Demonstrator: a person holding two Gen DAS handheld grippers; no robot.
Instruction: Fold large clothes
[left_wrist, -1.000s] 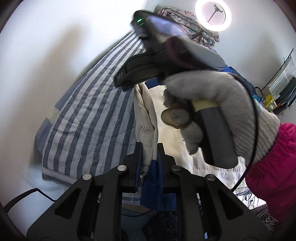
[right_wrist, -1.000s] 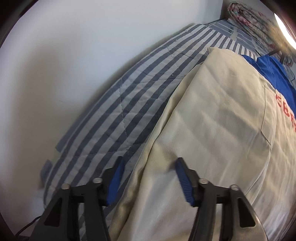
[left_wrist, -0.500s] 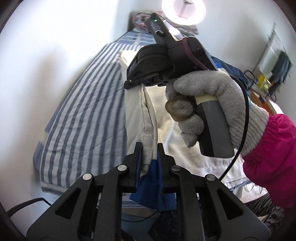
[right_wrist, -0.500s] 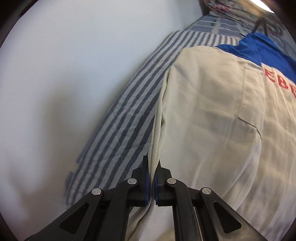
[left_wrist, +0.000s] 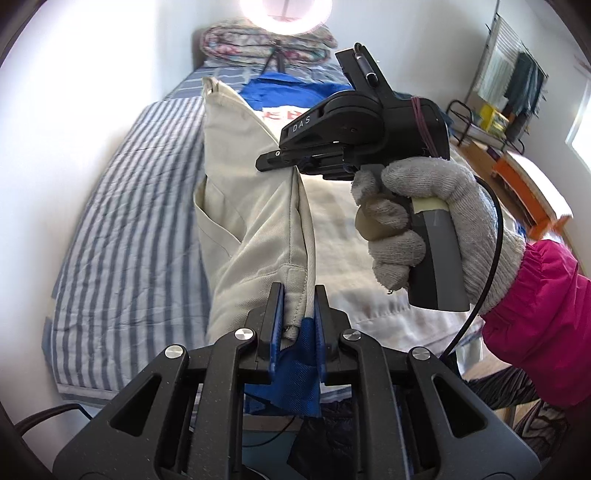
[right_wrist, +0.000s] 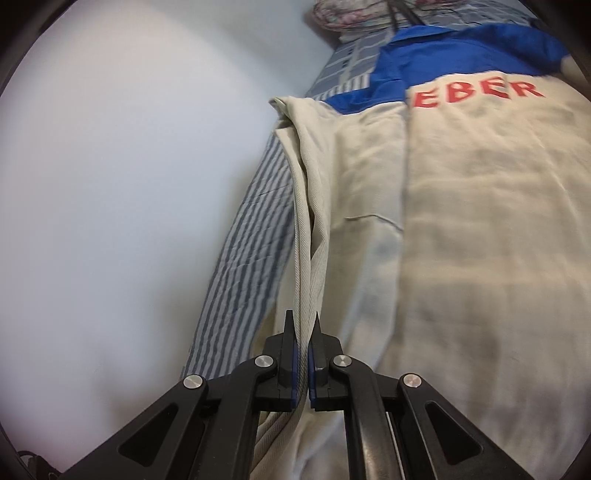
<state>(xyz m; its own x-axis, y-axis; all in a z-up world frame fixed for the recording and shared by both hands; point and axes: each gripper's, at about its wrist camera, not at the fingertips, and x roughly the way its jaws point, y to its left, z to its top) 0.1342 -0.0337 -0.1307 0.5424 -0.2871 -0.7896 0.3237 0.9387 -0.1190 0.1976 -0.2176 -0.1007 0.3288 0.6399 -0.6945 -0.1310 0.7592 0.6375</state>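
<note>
A large beige garment (left_wrist: 255, 221) (right_wrist: 480, 221) with a blue collar part and red letters lies on a striped bed. My left gripper (left_wrist: 298, 295) is shut on the garment's lower corner, where beige hem and a blue cuff bunch between the pads. My right gripper (right_wrist: 303, 325) is shut on the garment's left side edge, which runs up as a taut doubled fold. In the left wrist view the right gripper's body (left_wrist: 354, 129) pinches that lifted edge higher up, held by a gloved hand (left_wrist: 424, 214) with a pink sleeve.
The blue-and-white striped bedspread (left_wrist: 122, 240) (right_wrist: 255, 236) lies between the garment and the white wall. A rolled floral quilt (left_wrist: 266, 40) sits at the bed's head under a ring light. A rack and an orange box (left_wrist: 532, 192) stand to the right.
My right gripper went from open over the garment's edge to shut on it. Both grippers lifted the left edge up and carried it over toward the garment's middle.
</note>
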